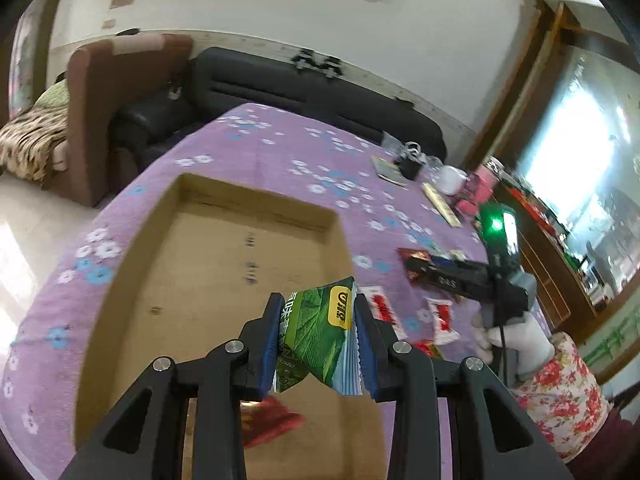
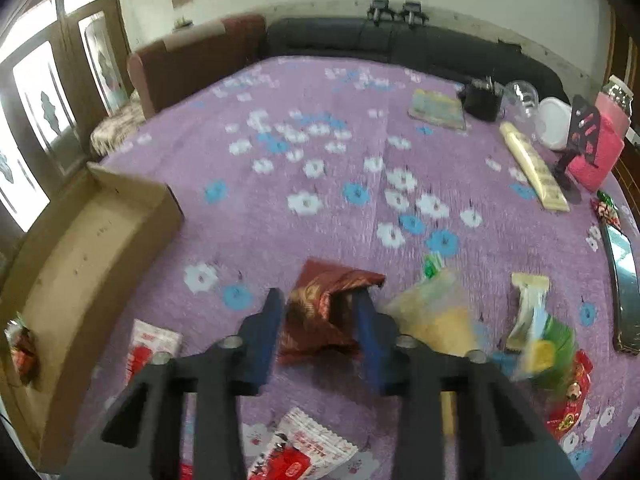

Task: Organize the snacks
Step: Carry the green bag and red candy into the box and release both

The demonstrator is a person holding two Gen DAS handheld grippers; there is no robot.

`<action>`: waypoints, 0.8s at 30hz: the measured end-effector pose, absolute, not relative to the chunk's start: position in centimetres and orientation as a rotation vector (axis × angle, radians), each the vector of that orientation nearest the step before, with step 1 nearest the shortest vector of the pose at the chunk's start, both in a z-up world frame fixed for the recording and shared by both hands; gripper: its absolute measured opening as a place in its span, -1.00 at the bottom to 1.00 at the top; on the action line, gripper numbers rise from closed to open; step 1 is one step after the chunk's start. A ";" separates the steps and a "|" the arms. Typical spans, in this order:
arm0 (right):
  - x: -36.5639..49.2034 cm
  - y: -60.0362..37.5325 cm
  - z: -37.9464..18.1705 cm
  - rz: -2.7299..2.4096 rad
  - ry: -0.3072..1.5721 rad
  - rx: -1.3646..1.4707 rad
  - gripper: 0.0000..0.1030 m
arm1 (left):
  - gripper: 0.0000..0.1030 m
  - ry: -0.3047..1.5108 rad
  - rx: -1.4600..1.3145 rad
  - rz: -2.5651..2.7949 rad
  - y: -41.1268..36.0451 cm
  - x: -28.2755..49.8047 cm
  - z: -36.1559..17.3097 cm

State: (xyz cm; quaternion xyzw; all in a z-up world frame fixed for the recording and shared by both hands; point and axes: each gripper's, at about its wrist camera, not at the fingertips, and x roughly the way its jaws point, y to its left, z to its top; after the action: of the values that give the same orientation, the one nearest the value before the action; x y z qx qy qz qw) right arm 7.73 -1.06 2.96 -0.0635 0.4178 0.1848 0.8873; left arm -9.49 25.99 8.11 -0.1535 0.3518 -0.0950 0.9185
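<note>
One green snack packet (image 1: pixel 320 336) stands upright in left hand-held gripper (image 1: pixel 318 344).

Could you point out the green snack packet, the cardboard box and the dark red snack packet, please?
green snack packet (image 1: pixel 320 332): left wrist view, its printed front between the fingers.
cardboard box (image 1: pixel 224 248): left wrist view, its bare floor.
dark red snack packet (image 2: pixel 324 312): right wrist view, its crumpled middle.

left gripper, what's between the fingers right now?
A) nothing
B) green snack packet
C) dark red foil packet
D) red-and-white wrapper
B: in the left wrist view the left gripper is clamped on a green snack packet, held above the cardboard box.
</note>
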 end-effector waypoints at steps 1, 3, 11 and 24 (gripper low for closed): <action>7.8 -1.2 2.8 0.385 0.872 -0.127 -0.51 | -0.32 0.721 -0.322 -0.187 26.5 -9.6 8.0; 7.9 -1.8 2.7 0.396 0.885 -0.086 -0.54 | -0.32 0.721 -0.326 -0.175 27.0 -9.7 7.8; 6.3 -3.6 5.4 0.405 0.838 0.055 -0.67 | -0.32 0.735 -0.325 -0.135 28.6 -9.1 6.9; -0.7 6.9 9.0 0.783 0.850 0.101 -0.66 | -0.31 0.798 -0.290 -0.014 31.4 -6.6 5.0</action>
State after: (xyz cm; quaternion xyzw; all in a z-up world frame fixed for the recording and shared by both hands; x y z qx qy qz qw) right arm -0.74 6.89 8.98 0.0476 0.4015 0.3701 0.8364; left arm -6.57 31.43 4.98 -0.1407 0.3873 -0.0066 0.9111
